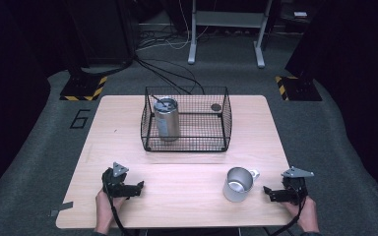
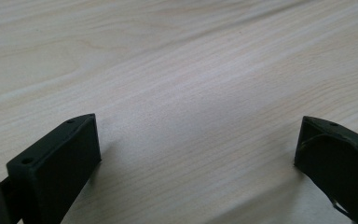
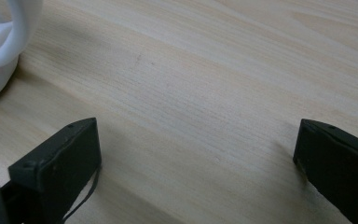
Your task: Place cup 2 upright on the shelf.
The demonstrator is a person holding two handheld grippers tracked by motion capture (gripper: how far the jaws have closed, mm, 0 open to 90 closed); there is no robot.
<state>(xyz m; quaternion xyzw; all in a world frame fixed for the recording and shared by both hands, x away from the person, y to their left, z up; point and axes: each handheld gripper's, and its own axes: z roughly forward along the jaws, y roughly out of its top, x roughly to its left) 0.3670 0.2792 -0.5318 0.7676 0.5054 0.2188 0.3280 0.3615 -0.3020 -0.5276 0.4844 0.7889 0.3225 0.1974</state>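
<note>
Looked like the very start of things: both grippers were parked near the desk's (image 1: 187, 196) front edge with nothing picked up yet. The right gripper (image 1: 270, 192) sat by the front right corner, jaws spread wide and empty, pointing at the metal mug (image 1: 237, 184) just beside it, apart from it. The left gripper (image 1: 137, 188) rested toward the front left corner, jaws also wide with bare wood between them. My guess is the next move was closing in on the mug, probably by its handle (image 3: 4, 32), which faced the right gripper. The wire basket (image 1: 187, 119) at the back edge already held a steel can (image 1: 166, 118). The small dark disc (image 1: 216, 106) in the basket was too tiny to identify.
</note>
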